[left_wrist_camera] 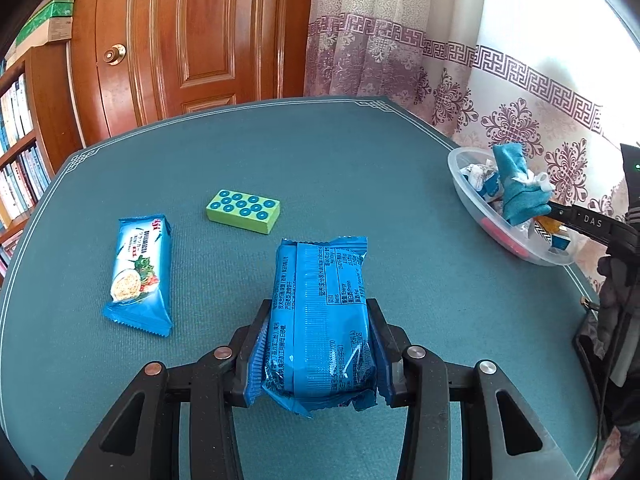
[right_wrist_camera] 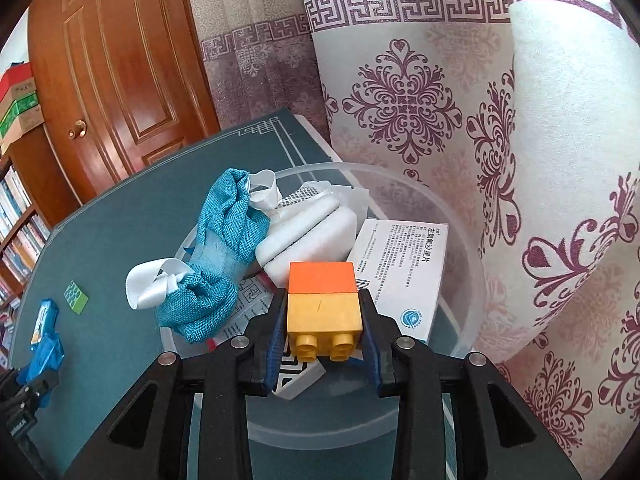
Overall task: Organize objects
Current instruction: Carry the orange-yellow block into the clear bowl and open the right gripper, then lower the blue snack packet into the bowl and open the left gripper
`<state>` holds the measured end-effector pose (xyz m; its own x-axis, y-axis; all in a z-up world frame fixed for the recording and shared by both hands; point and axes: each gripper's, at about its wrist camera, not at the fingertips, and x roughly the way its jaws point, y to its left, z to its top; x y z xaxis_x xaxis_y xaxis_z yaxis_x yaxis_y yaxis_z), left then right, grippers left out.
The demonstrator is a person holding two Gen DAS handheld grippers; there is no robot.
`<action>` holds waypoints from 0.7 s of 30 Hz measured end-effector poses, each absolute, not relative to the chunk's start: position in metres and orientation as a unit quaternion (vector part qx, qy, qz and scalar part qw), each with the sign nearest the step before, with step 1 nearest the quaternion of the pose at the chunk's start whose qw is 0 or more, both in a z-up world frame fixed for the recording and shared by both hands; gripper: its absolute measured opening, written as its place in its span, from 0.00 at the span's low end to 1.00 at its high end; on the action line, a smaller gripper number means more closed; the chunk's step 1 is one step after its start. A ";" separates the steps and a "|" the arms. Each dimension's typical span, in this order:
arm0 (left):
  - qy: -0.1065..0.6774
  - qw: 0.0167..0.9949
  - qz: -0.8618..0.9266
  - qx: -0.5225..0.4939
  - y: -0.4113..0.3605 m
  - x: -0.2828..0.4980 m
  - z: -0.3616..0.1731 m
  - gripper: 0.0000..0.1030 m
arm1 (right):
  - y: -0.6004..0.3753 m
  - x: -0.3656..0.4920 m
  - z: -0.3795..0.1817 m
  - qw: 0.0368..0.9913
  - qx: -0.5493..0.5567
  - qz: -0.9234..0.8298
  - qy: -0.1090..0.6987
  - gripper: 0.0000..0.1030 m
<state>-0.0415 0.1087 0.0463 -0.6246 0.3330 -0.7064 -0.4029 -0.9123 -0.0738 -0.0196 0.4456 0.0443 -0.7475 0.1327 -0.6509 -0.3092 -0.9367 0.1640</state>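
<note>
My left gripper is shut on a blue snack packet and holds it lengthwise just above the teal table. A second blue packet and a green studded block lie on the table to its left. My right gripper hangs over the clear plastic bowl. A yellow and orange block sits between its fingers, which stand slightly apart from the block's sides. In the left wrist view the right gripper reaches into the bowl at the table's right edge.
The bowl holds a teal cloth, white ribbon, a white pouch and a white medicine box. A patterned curtain hangs right behind it. A wooden door and bookshelves stand beyond the table.
</note>
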 end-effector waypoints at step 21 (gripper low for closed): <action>0.089 0.352 0.850 -0.381 0.242 -0.006 0.072 0.44 | 0.469 0.050 0.060 0.104 -0.281 0.945 0.130 0.49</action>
